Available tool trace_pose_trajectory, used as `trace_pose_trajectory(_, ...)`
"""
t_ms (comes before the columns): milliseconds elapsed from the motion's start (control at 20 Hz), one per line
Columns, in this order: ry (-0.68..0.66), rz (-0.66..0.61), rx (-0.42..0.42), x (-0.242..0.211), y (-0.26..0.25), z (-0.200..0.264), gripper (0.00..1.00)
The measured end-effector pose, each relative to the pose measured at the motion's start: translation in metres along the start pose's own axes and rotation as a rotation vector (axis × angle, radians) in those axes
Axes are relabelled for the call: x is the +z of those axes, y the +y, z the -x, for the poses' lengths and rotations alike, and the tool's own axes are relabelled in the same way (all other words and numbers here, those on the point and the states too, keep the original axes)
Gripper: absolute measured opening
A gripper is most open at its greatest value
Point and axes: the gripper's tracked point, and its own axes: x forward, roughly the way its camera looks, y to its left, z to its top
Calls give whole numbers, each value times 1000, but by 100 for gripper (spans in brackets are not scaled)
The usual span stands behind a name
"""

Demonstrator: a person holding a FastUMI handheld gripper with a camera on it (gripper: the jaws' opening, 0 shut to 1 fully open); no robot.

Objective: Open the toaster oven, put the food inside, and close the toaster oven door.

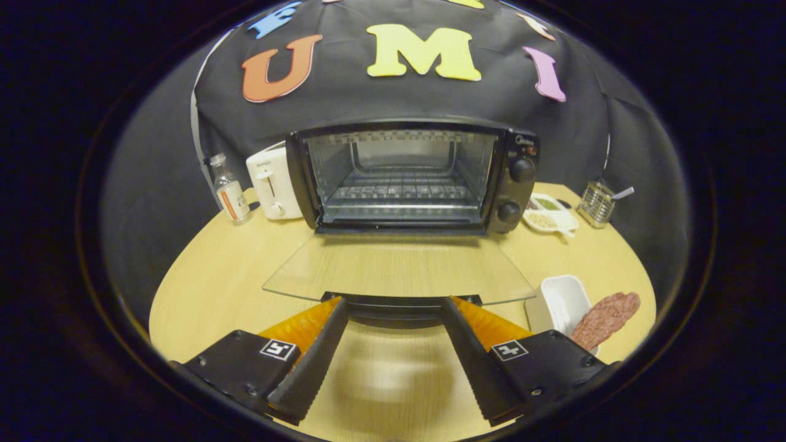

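My gripper (393, 307) is spread wide, fingertips at the handle (399, 305) of the door (399, 267), which lies flat open so the oven (405, 175) can take food; the meat (605, 319) waits on a tray (565, 301) beside my right finger

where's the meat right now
The meat lies on the table, right of the open gripper, leaning on a white dish.
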Motion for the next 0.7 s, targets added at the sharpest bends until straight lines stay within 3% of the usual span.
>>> trace_pose_trajectory(350,32,44,-28,-14,-4,-11,99)
trace_pose_trajectory(700,13,83,47,11,-16,15,100)
